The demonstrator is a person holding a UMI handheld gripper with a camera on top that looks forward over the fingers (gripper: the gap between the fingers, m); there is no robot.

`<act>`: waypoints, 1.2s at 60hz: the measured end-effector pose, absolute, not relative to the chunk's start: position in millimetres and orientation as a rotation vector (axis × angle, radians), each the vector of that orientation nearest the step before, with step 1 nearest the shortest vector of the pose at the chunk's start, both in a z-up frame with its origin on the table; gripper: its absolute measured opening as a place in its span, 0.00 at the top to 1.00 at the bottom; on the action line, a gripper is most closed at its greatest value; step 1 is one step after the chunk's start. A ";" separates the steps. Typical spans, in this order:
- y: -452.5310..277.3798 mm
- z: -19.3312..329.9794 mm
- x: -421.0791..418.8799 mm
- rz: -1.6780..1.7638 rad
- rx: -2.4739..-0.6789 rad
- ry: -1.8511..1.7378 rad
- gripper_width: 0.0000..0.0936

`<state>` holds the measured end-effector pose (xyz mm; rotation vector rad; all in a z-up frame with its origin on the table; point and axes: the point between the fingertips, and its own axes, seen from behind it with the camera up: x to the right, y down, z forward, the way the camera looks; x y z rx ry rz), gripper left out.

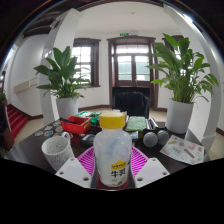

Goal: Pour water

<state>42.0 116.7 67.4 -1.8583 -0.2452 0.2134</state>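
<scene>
A white milk bottle (112,152) with a yellow cap and a blue-lettered label stands upright between my fingers. My gripper (112,172) is shut on the milk bottle, its magenta pads (87,160) pressing both sides of the lower body. A white cup (56,150) sits on the dark table just to the left of the bottle, slightly ahead of the left finger. The bottle's base is hidden below the fingers.
The dark table (40,160) carries a red item (76,124), small jars (150,139), and a printed packet (183,149) at the right. Two large potted plants (66,85) (182,80) stand behind, with a black chair (130,101) before a wooden door.
</scene>
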 end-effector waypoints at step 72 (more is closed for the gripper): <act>-138.2 153.0 93.2 -0.020 -1.889 0.016 0.07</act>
